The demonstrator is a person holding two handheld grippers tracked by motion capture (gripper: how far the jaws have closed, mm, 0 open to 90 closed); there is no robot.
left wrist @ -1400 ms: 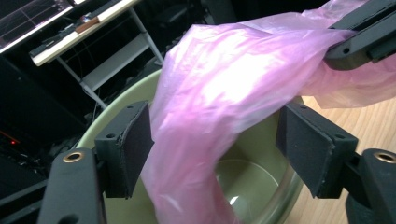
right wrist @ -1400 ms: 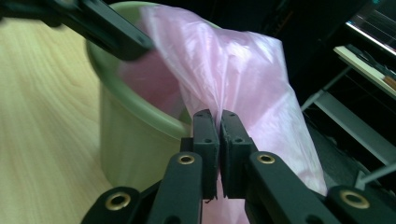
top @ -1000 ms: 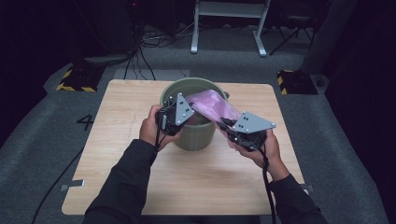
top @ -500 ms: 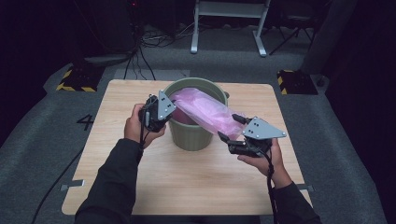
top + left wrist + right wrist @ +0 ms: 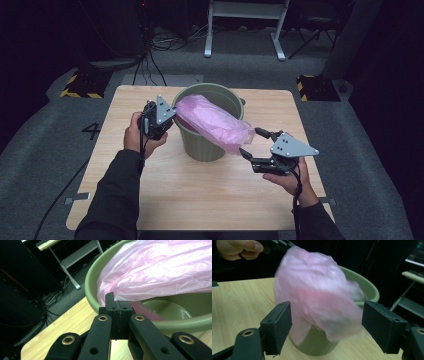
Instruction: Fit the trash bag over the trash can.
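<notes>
A dim lab or recording studio: a bare wooden table (image 5: 200,195) stands on grey carpet marked with a taped number (image 5: 91,131), yellow-and-black hazard-striped blocks (image 5: 77,86) sit at its far corners, loose cables (image 5: 160,42) trail past a white metal frame (image 5: 245,20)

A pale wooden surface (image 5: 165,200) is standing on grey carpeted floor (image 5: 45,150). A green bucket (image 5: 202,145) is sitting directly on it, toward the far middle, with bare wood lying all around.

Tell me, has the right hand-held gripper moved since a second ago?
Yes. The right hand-held gripper has pulled back from the green bucket toward the table's near right, its jaws just opened, off the pink bag.
</notes>
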